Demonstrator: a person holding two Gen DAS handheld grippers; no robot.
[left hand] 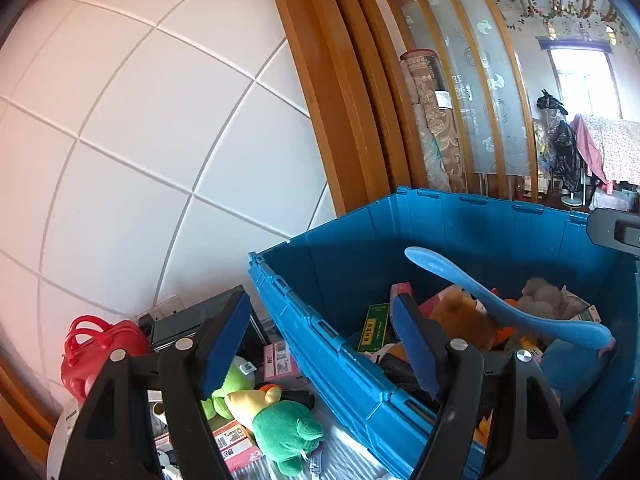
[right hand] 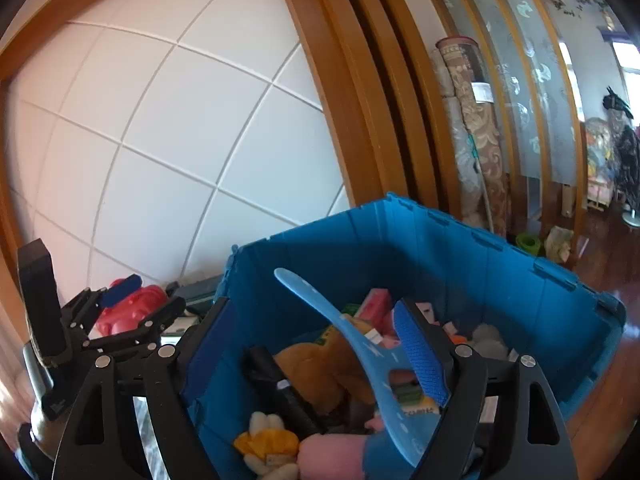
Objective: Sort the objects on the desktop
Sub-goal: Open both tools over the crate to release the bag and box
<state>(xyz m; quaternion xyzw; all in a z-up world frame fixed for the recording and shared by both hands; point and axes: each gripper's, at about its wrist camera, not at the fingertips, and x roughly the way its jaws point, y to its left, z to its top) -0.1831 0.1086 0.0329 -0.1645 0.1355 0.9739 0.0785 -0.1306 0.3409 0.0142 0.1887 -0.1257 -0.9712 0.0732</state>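
A big blue plastic crate (left hand: pixel 344 364) (right hand: pixel 492 248) holds a heap of toys and boxes. My left gripper (left hand: pixel 320 304) is open and straddles the crate's near left wall, one pad outside and one inside, with nothing held. My right gripper (right hand: pixel 312 308) hangs open over the crate. A long light-blue plastic scoop (right hand: pixel 352 332) (left hand: pixel 500 304) leans up out of the pile between its fingers, close to the right pad (right hand: pixel 420 356); I see no squeeze on it. A brown plush (right hand: pixel 320 368) lies under it. The left gripper (right hand: pixel 144 296) also shows in the right wrist view, at the left.
Outside the crate on the left lie a green plush frog (left hand: pixel 288 428), a red bag (left hand: pixel 100 348) and small pink boxes (left hand: pixel 280 360). A white tiled wall (left hand: pixel 160 140) stands behind, with a wooden door frame (left hand: pixel 332 100) and rolled rugs (right hand: pixel 476 140) to the right.
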